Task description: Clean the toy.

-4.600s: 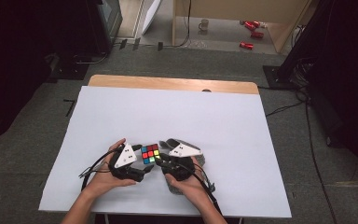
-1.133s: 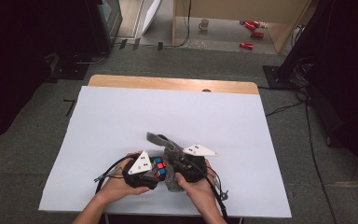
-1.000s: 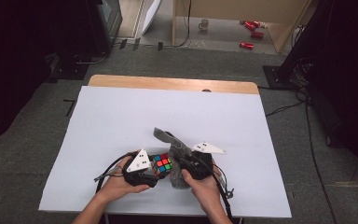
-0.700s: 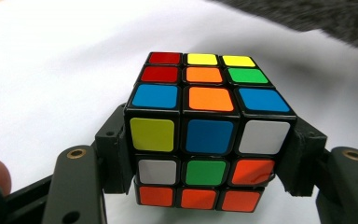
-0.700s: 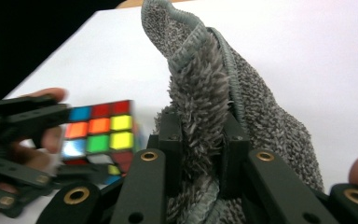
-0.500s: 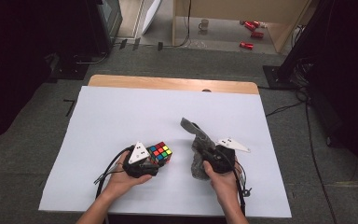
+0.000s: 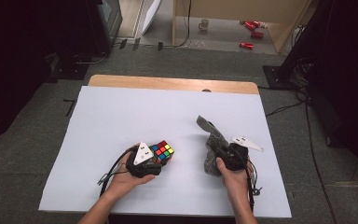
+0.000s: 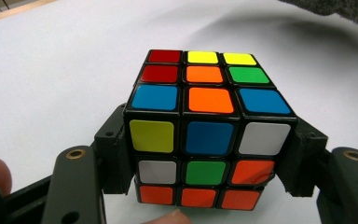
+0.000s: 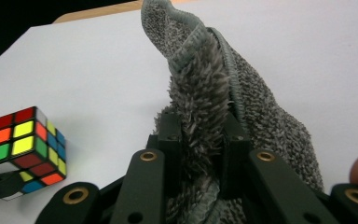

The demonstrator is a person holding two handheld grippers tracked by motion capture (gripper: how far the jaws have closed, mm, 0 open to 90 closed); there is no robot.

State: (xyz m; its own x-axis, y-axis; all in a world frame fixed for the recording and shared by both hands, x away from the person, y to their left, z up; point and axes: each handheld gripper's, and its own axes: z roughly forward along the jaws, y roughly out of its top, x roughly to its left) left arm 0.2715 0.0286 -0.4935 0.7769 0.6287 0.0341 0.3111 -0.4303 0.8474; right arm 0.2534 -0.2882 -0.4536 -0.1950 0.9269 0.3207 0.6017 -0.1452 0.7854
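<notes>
A scrambled colour cube (image 7: 162,152) sits low over the white table sheet (image 7: 121,112), left of centre. My left gripper (image 7: 154,161) is shut on it; in the left gripper view the black pads (image 8: 114,154) press the cube (image 8: 205,130) on both sides. A grey fuzzy cloth (image 7: 211,144) lies right of centre, one end raised. My right gripper (image 7: 216,156) is shut on the cloth; in the right gripper view the cloth (image 9: 209,93) is pinched between the two pads (image 9: 170,135) and stands up above them. The cube (image 9: 23,144) shows at that view's left edge, apart from the cloth.
A wooden table edge (image 7: 168,84) runs along the back of the white sheet. Beyond it on the floor are a mug (image 7: 204,23) and red cans (image 7: 251,29). Dark equipment (image 7: 102,23) stands at the far left. Cables (image 7: 109,175) trail from both grippers.
The right hand has carried the cloth to the right, away from the cube, opening a gap between the hands. The left hand and cube have stayed nearly in place.
</notes>
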